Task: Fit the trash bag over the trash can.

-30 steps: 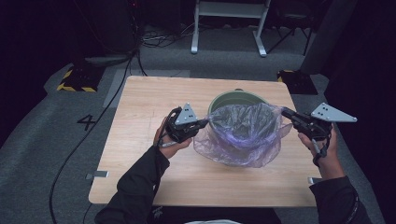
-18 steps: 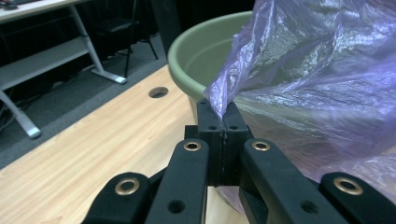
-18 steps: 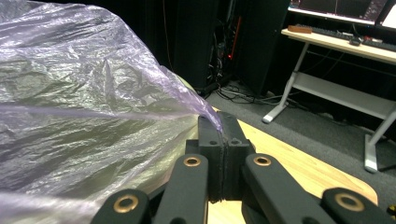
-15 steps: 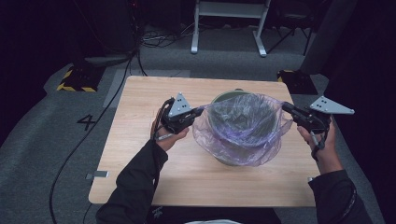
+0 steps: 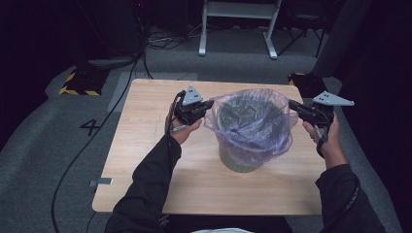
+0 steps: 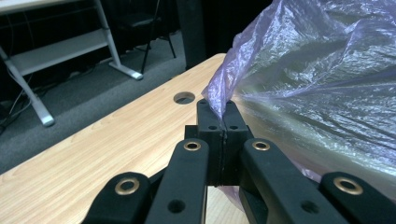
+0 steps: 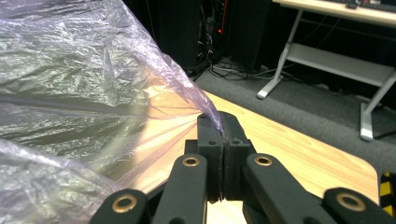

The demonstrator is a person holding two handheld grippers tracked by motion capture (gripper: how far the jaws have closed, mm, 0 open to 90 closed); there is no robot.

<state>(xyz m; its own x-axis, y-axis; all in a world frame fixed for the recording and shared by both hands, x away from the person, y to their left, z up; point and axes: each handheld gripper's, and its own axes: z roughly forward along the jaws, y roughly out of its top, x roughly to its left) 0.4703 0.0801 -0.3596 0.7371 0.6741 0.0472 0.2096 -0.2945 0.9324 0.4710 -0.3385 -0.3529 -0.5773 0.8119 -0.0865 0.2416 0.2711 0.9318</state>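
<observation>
Overhead, table (image 5: 145, 160) bears bin (image 5: 238, 162); close views show both tools (image 6: 223, 108) (image 7: 220, 122) pinching bag (image 6: 322, 79).

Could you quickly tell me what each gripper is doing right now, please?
Left gripper: shut on the plastic bag, at its edge.
Right gripper: shut on the bag's opposite edge.

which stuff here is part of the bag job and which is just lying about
In the job:
- purple plastic bag, stretched over the bin's mouth
- green bin on the wooden table
- left gripper, shut on the bag's edge
- right gripper, shut on the opposite edge

Just lying about:
- white desk frame on the floor beyond
- cables by it
- yellow-black striped block
</observation>
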